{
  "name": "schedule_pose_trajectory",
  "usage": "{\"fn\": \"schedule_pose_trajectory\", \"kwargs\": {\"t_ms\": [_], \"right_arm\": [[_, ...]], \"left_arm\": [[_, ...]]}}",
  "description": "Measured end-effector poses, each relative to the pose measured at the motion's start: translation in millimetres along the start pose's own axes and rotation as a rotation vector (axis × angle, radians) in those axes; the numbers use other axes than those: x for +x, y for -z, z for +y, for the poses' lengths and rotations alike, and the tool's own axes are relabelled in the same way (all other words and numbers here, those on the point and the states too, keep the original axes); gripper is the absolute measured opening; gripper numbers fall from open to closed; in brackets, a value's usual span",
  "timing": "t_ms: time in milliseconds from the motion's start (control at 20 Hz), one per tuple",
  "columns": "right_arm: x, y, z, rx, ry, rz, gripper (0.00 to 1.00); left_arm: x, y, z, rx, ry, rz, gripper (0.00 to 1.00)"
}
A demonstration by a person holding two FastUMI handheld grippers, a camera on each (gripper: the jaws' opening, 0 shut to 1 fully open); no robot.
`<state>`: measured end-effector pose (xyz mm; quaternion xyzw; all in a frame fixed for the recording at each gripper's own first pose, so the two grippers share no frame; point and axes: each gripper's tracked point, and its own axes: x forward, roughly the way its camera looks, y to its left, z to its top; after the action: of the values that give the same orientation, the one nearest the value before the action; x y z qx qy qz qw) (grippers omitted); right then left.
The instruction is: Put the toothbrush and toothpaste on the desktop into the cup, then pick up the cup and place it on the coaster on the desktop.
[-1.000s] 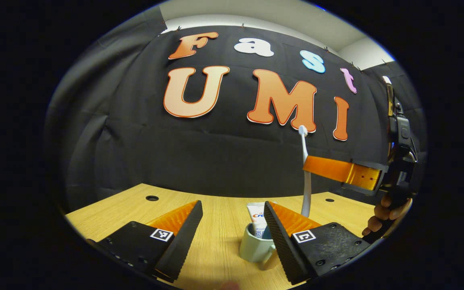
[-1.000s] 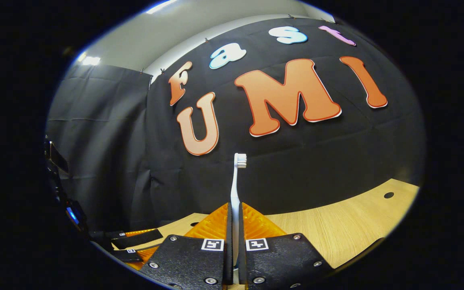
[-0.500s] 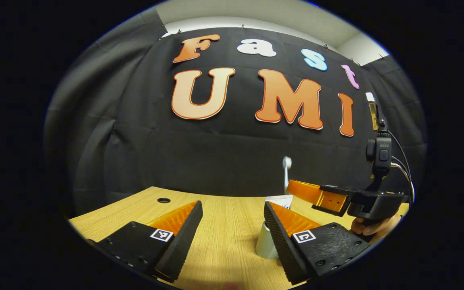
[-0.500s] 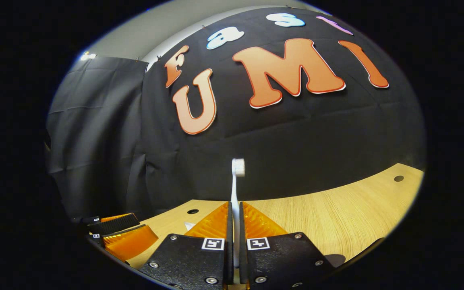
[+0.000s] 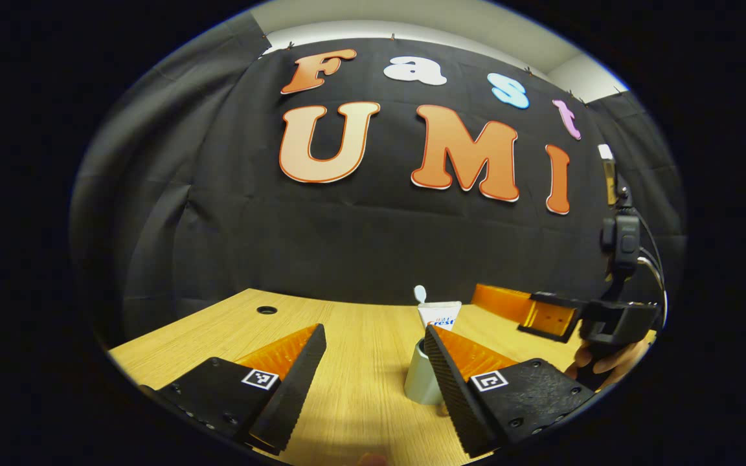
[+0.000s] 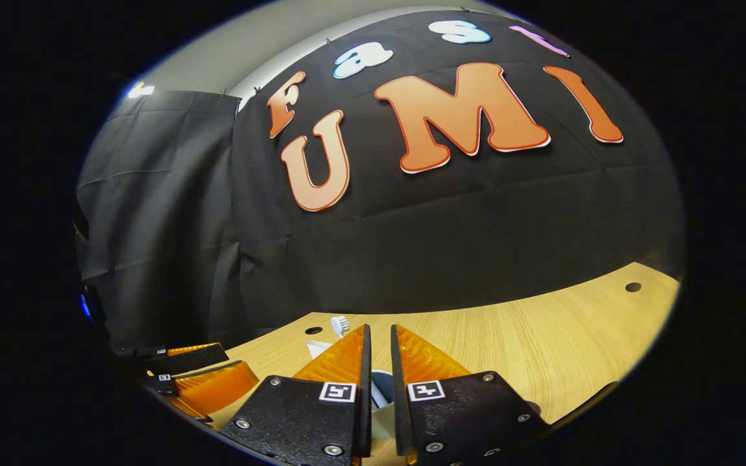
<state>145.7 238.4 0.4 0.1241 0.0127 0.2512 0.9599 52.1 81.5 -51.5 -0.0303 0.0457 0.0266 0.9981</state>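
I've let go of the toothbrush [image 5: 419,294]; it now stands in the cup [image 5: 419,383] beside the toothpaste [image 5: 439,314]. My right gripper [image 6: 378,336] is slightly parted above it; my left gripper [image 5: 373,336] is spread wide.

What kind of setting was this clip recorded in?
Most likely a staged recording booth, not a real bathroom: black cloth wall hung behind a bare wooden desktop with cable holes, and a hand-held right gripper near the cup holding toothpaste and toothbrush.
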Motion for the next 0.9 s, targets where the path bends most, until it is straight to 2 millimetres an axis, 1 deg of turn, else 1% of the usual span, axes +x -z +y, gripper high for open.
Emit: {"fn": "schedule_pose_trajectory", "kwargs": {"t_ms": [50, 200, 300, 350, 400, 450, 500, 550, 650, 700, 800, 900], "right_arm": [[-7.0, -5.7, -0.2, 0.005, -0.001, -0.007, 0.16], [-24.4, -19.6, 3.6, 0.02, -0.008, -0.026, 0.17], [-35.9, -24.6, 7.3, 0.014, -0.018, -0.026, 0.22], [-42.3, -26.7, 6.8, 0.011, -0.016, -0.019, 0.24], [-50.2, -27.4, 6.1, 0.005, -0.018, -0.012, 0.32], [-58.1, -27.9, 5.2, -0.004, -0.016, -0.007, 0.31], [-66.4, -28.9, 1.7, -0.02, -0.011, 0.001, 0.48], [-75.5, -30.9, -3.9, -0.037, -0.002, 0.007, 0.6], [-95.1, -36.9, -16.1, -0.069, 0.009, 0.004, 0.66], [-103.6, -39.7, -24.8, -0.083, 0.023, -0.002, 0.72], [-119.0, -42.3, -47.7, -0.108, 0.066, -0.013, 0.77], [-131.2, -40.2, -70.1, -0.104, 0.101, -0.003, 0.78]], "left_arm": [[-3.6, -0.4, 0.1, 0.002, -0.012, 0.024, 0.95], [-12.2, -1.4, -4.2, -0.002, -0.026, 0.064, 0.96], [-18.1, 1.2, -9.6, 0.004, -0.022, 0.105, 0.97], [-18.9, 1.7, -11.7, 0.009, -0.02, 0.125, 1.0], [-18.4, 1.1, -15.0, 0.012, -0.018, 0.145, 0.98], [-17.4, 3.7, -19.1, 0.01, -0.007, 0.173, 0.98], [-14.5, 4.1, -25.8, 0.002, 0.01, 0.199, 0.97], [-11.0, 5.0, -34.6, 0.0, 0.033, 0.233, 0.98], [-3.4, 4.9, -47.4, -0.009, 0.067, 0.291, 0.98], [3.3, 3.6, -54.7, -0.018, 0.083, 0.324, 0.98], [21.2, 2.2, -71.5, -0.045, 0.127, 0.37, 0.98], [38.7, 2.9, -78.5, -0.056, 0.136, 0.429, 0.98]]}}
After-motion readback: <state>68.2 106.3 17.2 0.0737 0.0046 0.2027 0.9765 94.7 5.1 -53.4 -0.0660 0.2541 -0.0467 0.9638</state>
